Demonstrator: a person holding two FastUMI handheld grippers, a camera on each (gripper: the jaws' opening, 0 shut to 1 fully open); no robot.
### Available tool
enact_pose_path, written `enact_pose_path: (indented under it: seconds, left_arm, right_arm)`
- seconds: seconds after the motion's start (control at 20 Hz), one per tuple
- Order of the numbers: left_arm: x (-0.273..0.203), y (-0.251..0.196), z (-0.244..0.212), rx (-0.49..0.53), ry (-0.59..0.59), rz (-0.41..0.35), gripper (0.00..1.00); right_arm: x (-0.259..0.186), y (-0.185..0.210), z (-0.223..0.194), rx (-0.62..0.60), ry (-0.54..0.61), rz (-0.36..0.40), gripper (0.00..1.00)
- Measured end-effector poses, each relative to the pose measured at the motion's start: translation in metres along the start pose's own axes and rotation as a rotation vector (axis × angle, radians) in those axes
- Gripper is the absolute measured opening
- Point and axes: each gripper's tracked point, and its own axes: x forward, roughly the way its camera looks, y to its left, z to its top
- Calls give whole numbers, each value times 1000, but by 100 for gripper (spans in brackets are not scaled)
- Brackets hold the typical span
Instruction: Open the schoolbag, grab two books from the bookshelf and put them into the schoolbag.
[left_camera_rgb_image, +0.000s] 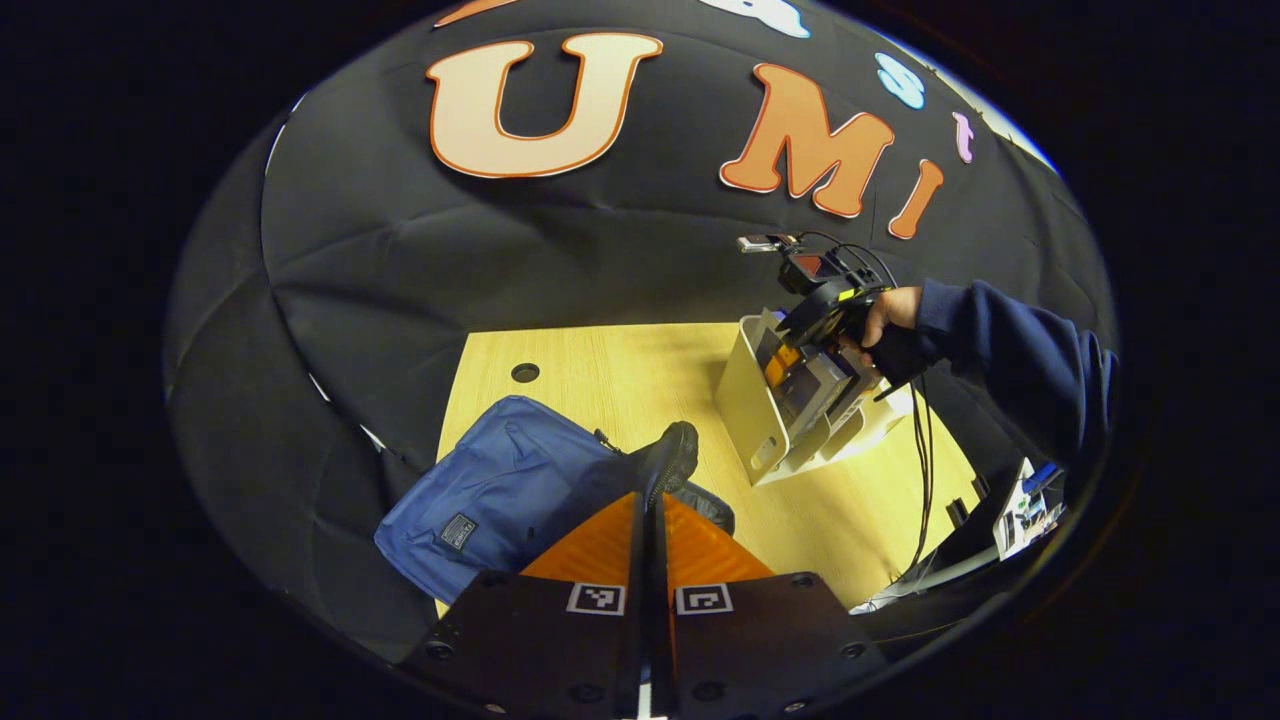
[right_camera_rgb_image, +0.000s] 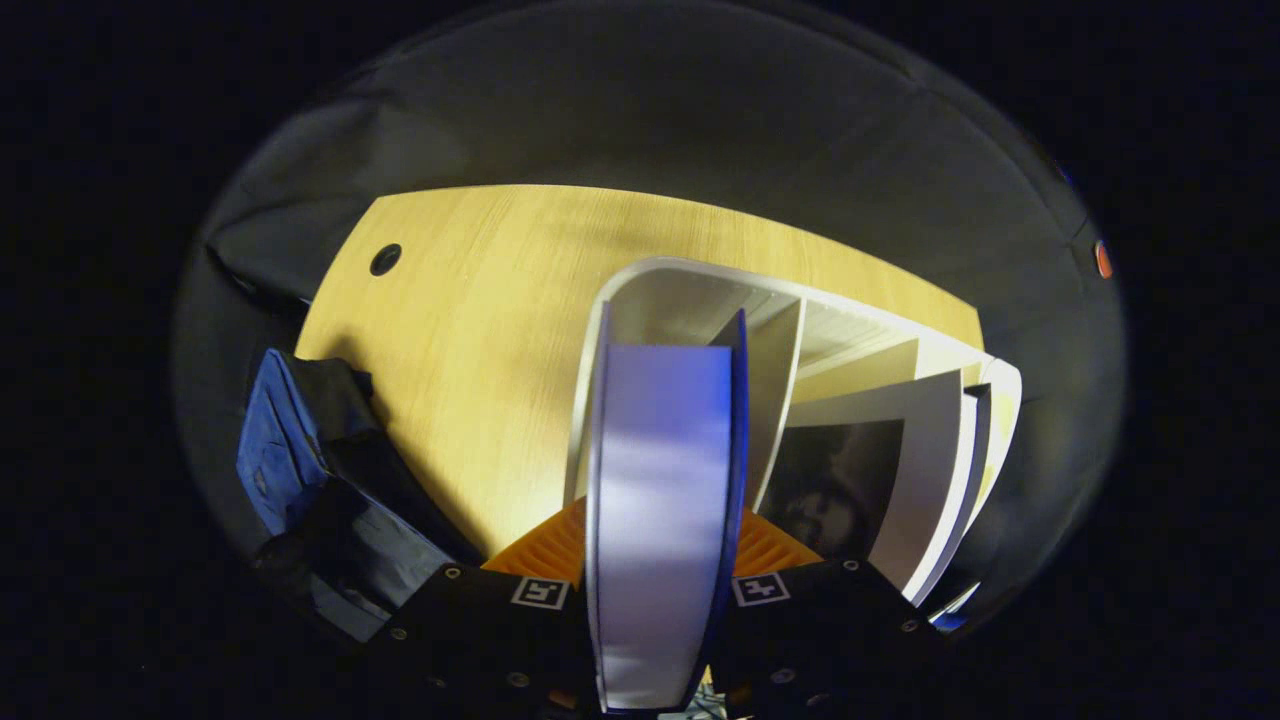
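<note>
The blue schoolbag (left_camera_rgb_image: 500, 490) lies on the wooden table (left_camera_rgb_image: 600, 370) at the near left. My left gripper (left_camera_rgb_image: 650, 500) is shut on a black strap-like part (left_camera_rgb_image: 672, 455) of the bag's edge, holding it up. In the right gripper view the bag (right_camera_rgb_image: 275, 450) gapes, showing a dark inside. My right gripper (right_camera_rgb_image: 660, 520) is shut on a blue-covered book (right_camera_rgb_image: 660, 450) with its white page edge facing me, standing in the white bookshelf (right_camera_rgb_image: 700, 290). From the left gripper view, that right gripper (left_camera_rgb_image: 820, 320), held by a hand, sits over the bookshelf (left_camera_rgb_image: 750, 400).
More books (right_camera_rgb_image: 900, 450) lean in the shelf's right compartments. A round cable hole (left_camera_rgb_image: 525, 373) is in the table's far left. Black cables (left_camera_rgb_image: 920, 480) hang from the right hand's gripper, and small gear (left_camera_rgb_image: 1025, 510) sits off the table's right edge.
</note>
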Motion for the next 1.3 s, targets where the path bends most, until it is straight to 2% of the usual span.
enact_pose_path:
  seconds: [0.1,0.15,0.2,0.35,0.4,0.45,0.7,0.9,1.1,1.3]
  left_arm:
    - [1,0,-1,-4,1,-8,4]
    - [3,0,-2,-4,3,-12,4]
    - [4,-1,-1,-2,4,-17,4]
    - [8,-4,-2,-3,13,-31,4]
    - [8,-4,-3,-6,15,-36,0]
    - [10,-4,-3,-10,20,-40,4]
    - [15,0,-3,-14,26,-41,4]
    - [17,1,-2,-12,34,-36,4]
    - [20,1,-2,2,51,-29,4]
    - [22,1,-3,15,66,-18,4]
  right_arm:
    - [-11,-10,1,-10,-16,-4,41]
    - [-19,-12,0,-1,-23,10,34]
    - [-28,-12,-2,12,-29,29,41]
    - [-61,-26,-6,44,-64,89,41]
    - [-75,-30,-9,52,-77,104,41]
    - [-89,-33,-10,57,-97,122,41]
    - [-153,-42,-23,62,-221,193,41]
    - [-173,-13,-58,68,-276,259,41]
    - [-161,45,-97,131,-247,409,41]
    - [-146,86,-110,210,-253,504,41]
